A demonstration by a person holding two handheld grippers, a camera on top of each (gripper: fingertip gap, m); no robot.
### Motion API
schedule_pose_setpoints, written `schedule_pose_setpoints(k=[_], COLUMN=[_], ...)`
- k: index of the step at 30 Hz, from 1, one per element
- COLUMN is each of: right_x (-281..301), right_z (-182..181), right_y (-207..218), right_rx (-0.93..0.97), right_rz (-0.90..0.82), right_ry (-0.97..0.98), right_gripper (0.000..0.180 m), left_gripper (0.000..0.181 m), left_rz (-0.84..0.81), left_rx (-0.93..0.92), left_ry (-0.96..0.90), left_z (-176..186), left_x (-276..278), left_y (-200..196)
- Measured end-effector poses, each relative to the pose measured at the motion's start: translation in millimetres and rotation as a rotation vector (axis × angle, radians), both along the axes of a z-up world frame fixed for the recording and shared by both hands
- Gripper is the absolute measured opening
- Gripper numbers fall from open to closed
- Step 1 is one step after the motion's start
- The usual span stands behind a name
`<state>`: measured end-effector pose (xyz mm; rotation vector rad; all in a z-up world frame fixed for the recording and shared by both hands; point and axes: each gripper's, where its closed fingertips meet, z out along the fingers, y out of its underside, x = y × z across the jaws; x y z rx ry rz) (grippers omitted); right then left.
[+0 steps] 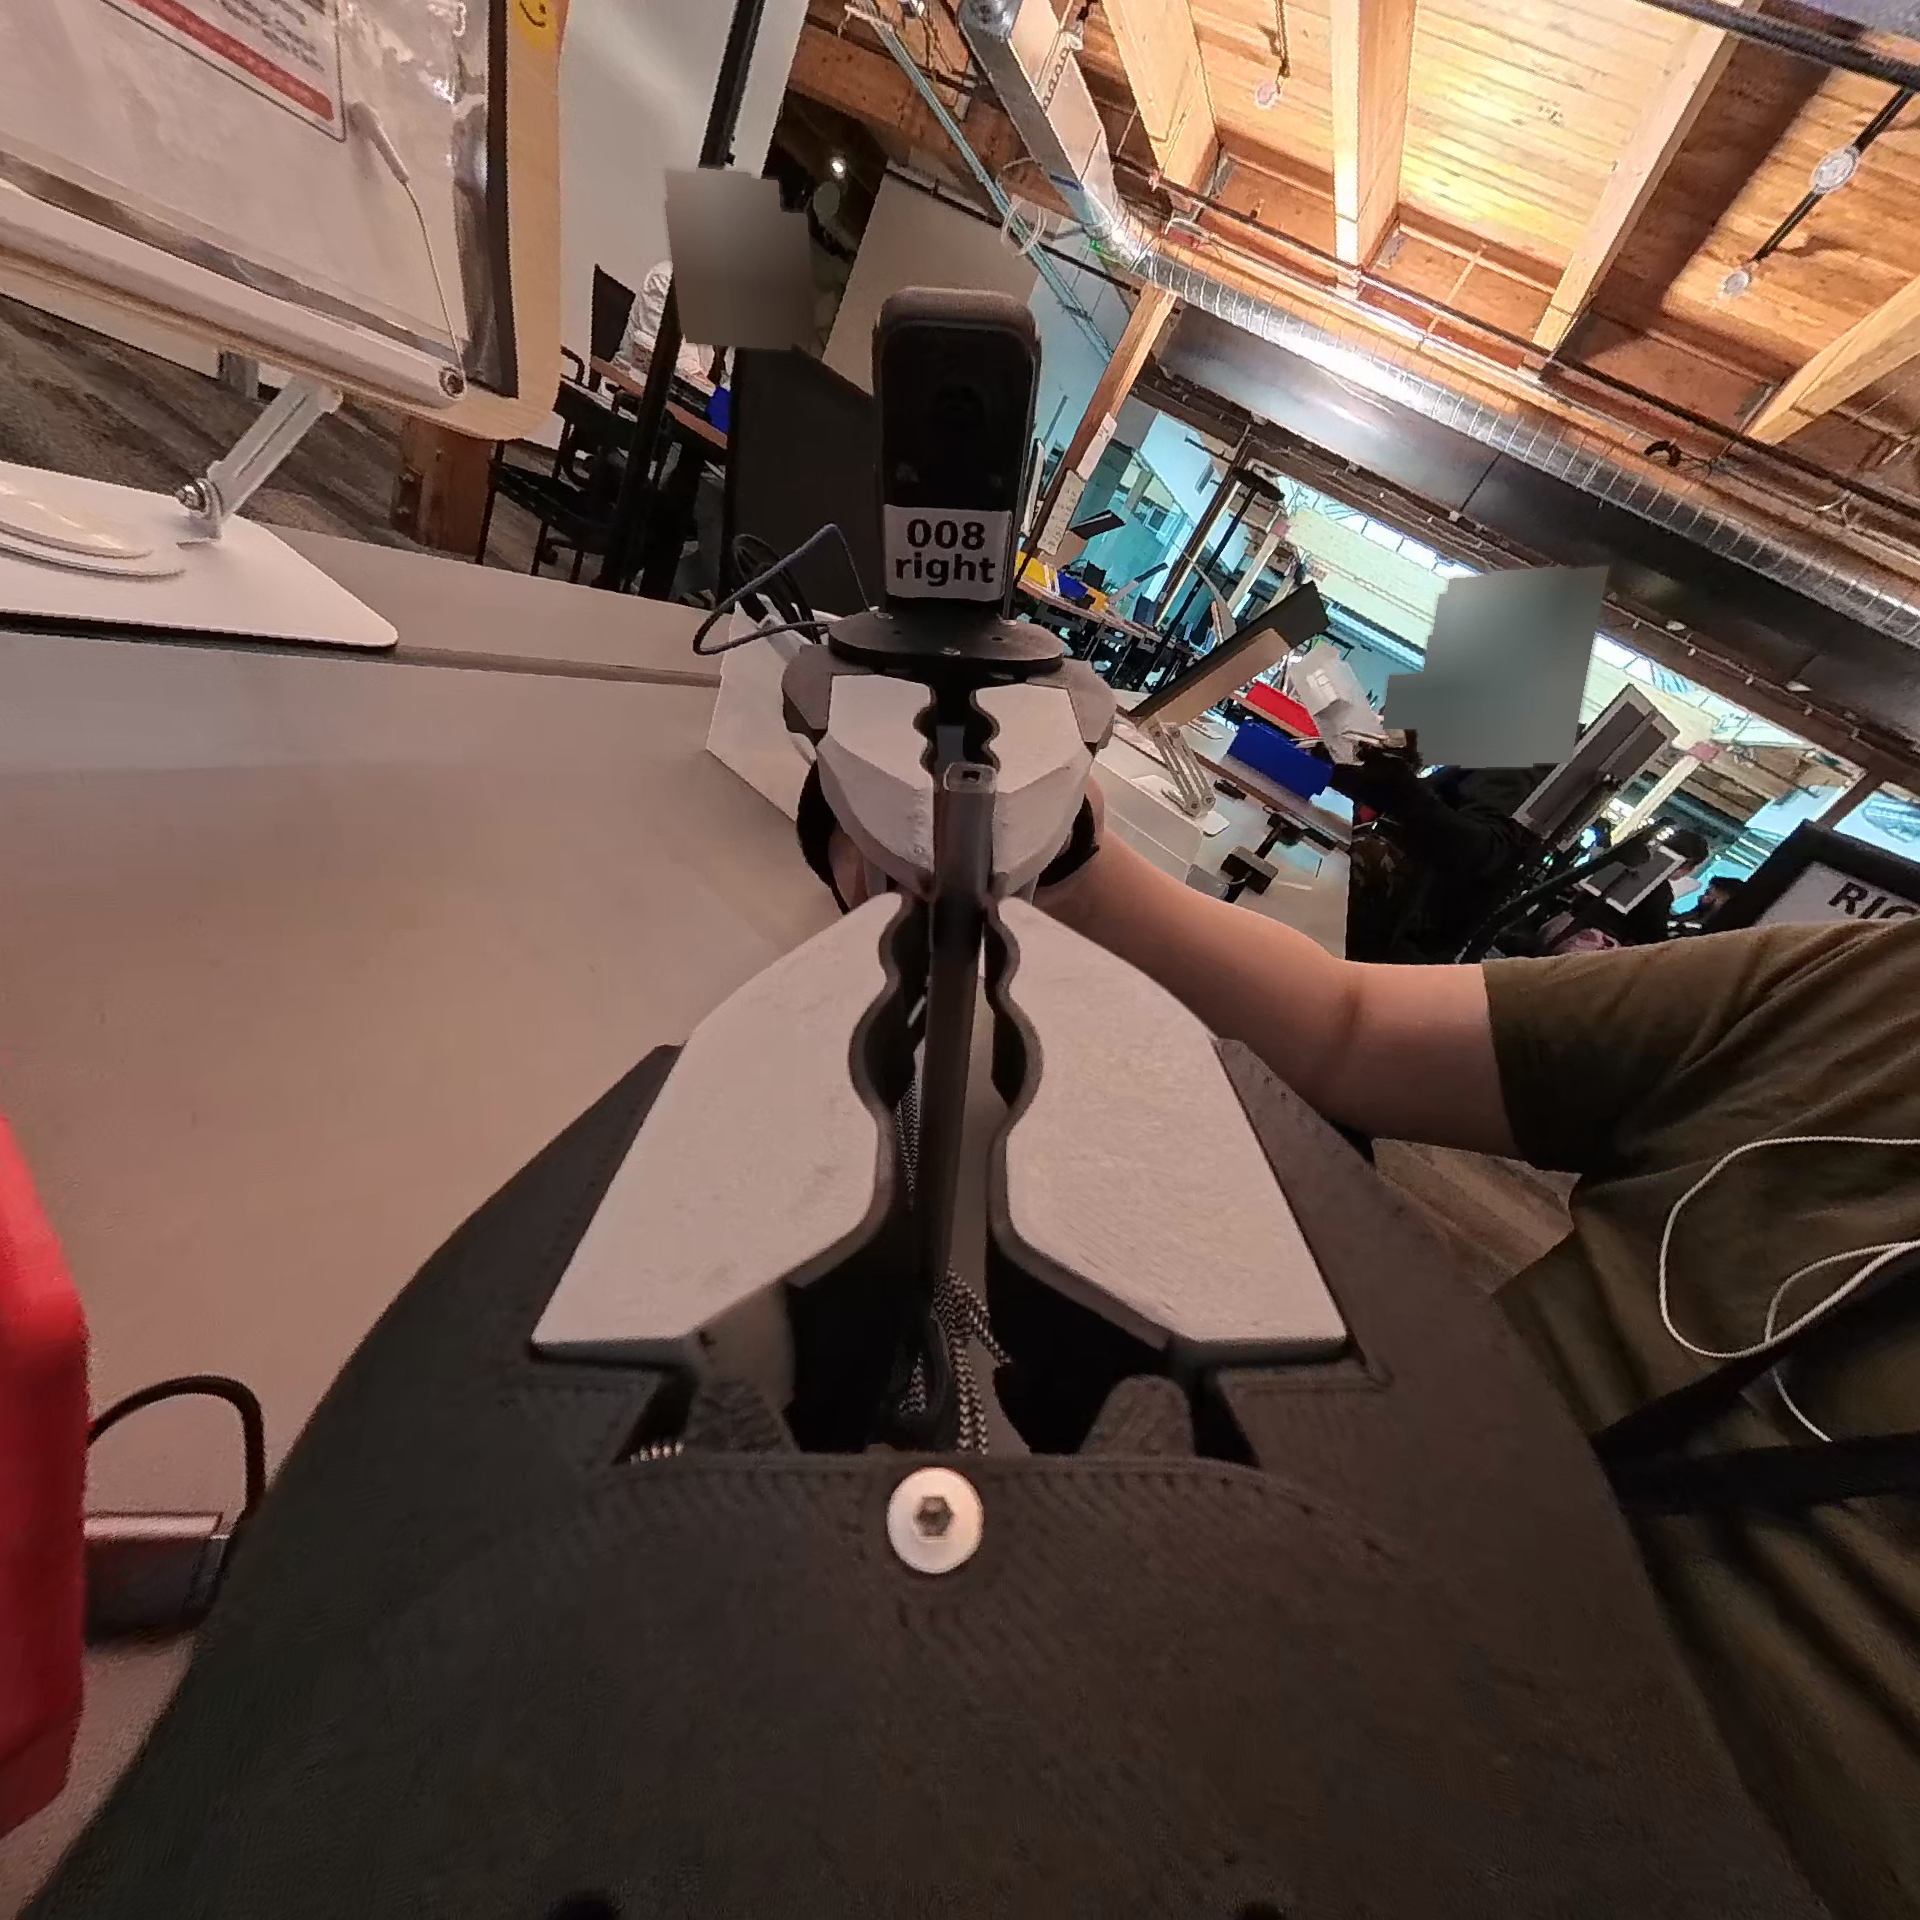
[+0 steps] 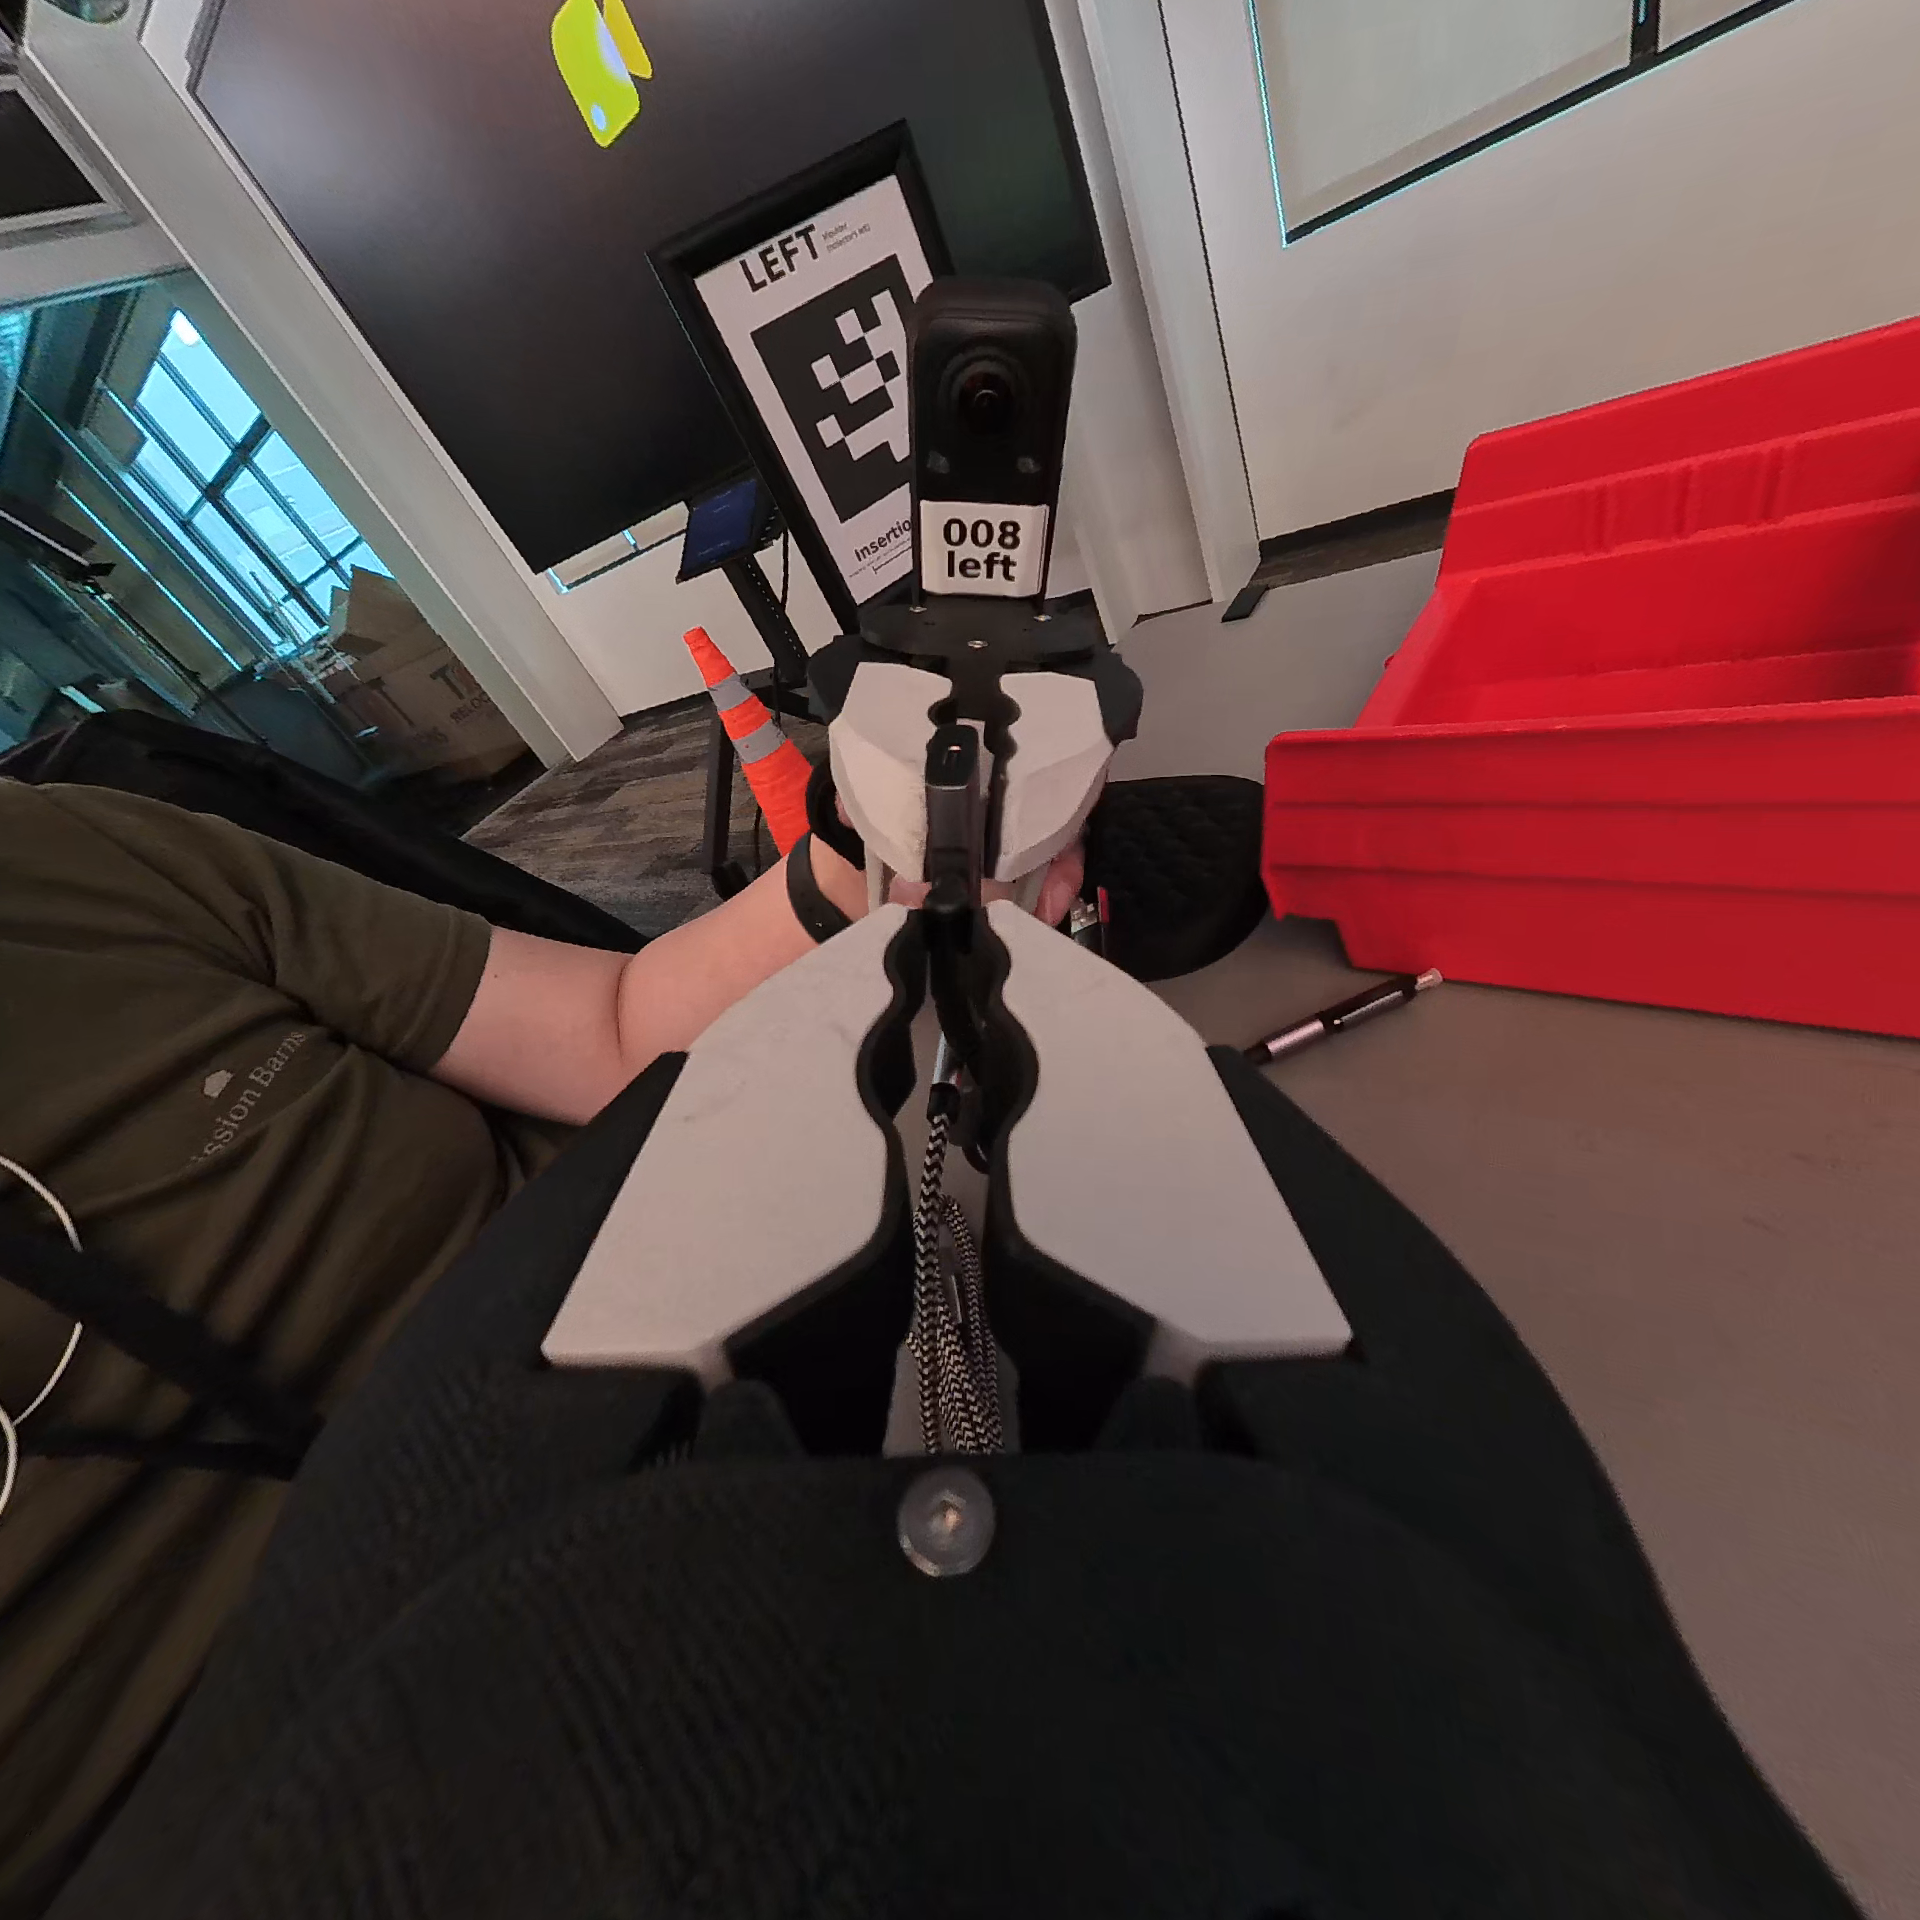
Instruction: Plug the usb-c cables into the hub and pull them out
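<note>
My left gripper point(image 1: 940, 914) is shut on a slim dark grey hub point(image 1: 951, 997), which points forward to my right gripper point(image 1: 956, 790) facing it. In the right wrist view my right gripper point(image 2: 945, 920) is shut on a black usb-c plug point(image 2: 951, 977) with a black-and-white braided cable point(image 2: 945, 1299) trailing back under the fingers. The plug meets the end of the hub point(image 2: 951, 800), held by the left gripper point(image 2: 961, 790) opposite. The joint is hidden between the fingertips. Braided cable also shows under my left fingers point(image 1: 961, 1309). Both grippers are held above the grey table point(image 1: 312, 935).
A red bin point(image 2: 1621, 727) stands on the table's far right, with a pen point(image 2: 1340, 1013) in front of it. A grey device with a black cable point(image 1: 156, 1538) lies at lower left. A white monitor stand point(image 1: 208, 582) is behind. The person's arms reach in from the side. The grippers are tip to tip, or close to it.
</note>
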<state>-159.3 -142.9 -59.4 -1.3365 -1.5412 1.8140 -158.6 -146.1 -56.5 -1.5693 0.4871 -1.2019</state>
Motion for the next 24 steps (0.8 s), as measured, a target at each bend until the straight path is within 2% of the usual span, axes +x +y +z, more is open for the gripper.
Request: schedule_pose_setpoints(k=[13,19,24], right_x=[-2,-3,0], right_z=[-6,-13,-12], right_y=[0,1,6], right_rx=[0.027,0.057,0.058], right_rz=[-0.021,-0.026,-0.033], right_ry=[-0.033,-0.062,-0.067], right_gripper=[0.008,0.008,0.008], left_gripper=[0.009,0.01,0.01], left_rz=[-0.021,-0.005,0.014], left_rx=[-0.063,-0.075,-0.093], left_ry=[0.054,0.136,0.097], left_z=[-10,-19,-19], left_x=[3,4,6], left_y=[1,1,8])
